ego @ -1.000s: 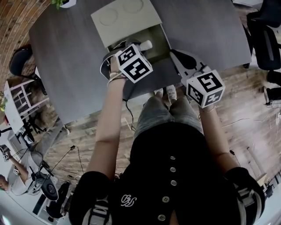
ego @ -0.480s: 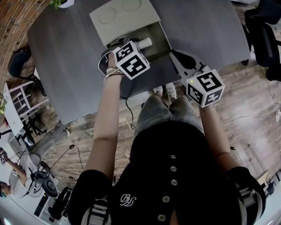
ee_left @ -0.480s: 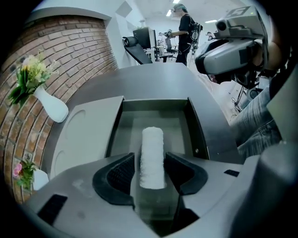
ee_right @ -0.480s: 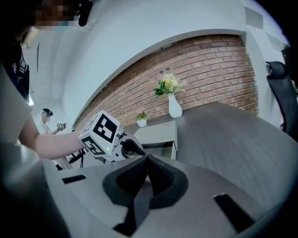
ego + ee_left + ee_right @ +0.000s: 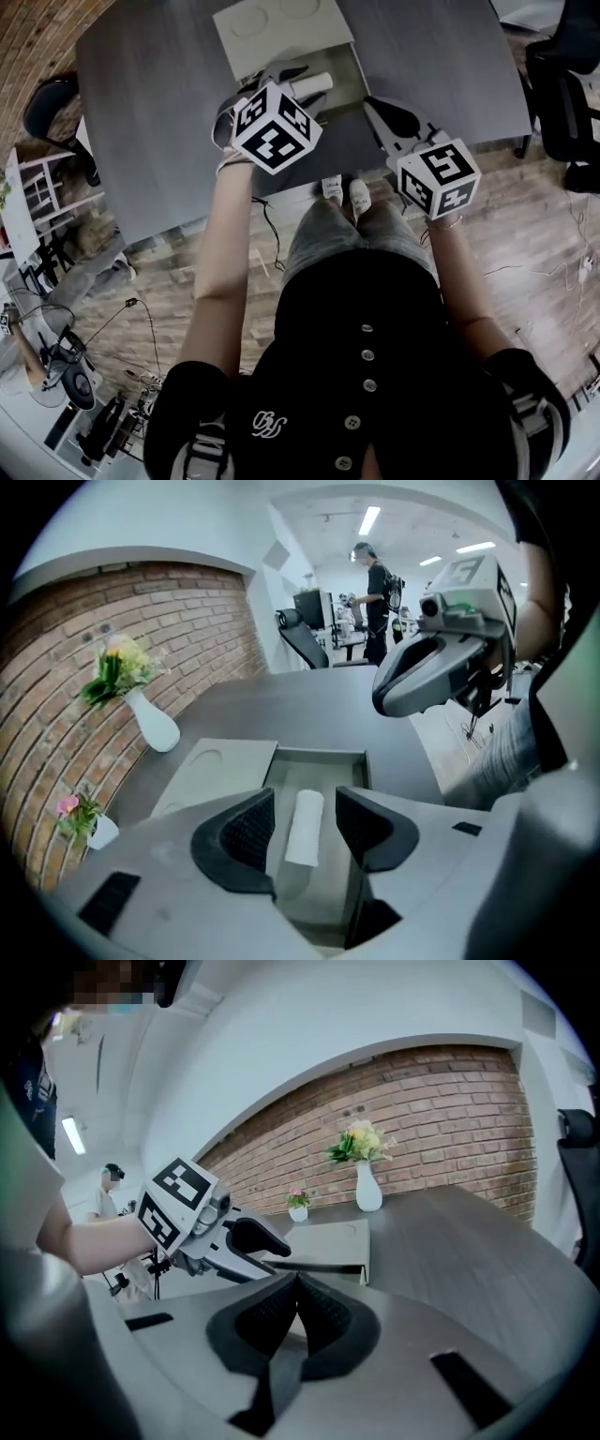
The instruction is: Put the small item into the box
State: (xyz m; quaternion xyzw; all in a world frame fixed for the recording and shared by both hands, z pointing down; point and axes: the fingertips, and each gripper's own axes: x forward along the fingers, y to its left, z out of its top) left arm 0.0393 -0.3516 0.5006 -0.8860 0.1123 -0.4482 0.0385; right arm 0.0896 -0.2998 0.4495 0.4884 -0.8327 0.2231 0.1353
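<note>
The small item (image 5: 304, 827), a white cylinder, lies on the floor of the open grey box (image 5: 319, 759). It also shows in the head view, where the small item (image 5: 313, 84) rests in the box (image 5: 345, 77) beside the lid (image 5: 281, 26). My left gripper (image 5: 305, 810) hovers over the box, open, with a gap between each pad and the item below. In the head view the left gripper (image 5: 277, 77) is mostly hidden by its marker cube. My right gripper (image 5: 298, 1284) is shut on nothing, held to the right of the box above the table, as the right gripper (image 5: 396, 118) shows from above.
The dark grey table (image 5: 159, 122) carries a white vase with flowers (image 5: 152, 723) and a small pot with a pink flower (image 5: 92, 825) by the brick wall. Office chairs (image 5: 567, 84) stand to the right. A person stands far off in the room (image 5: 376, 592).
My left gripper has risen toward the head camera above the box. The white item stays in the box. The right gripper has hardly moved.
</note>
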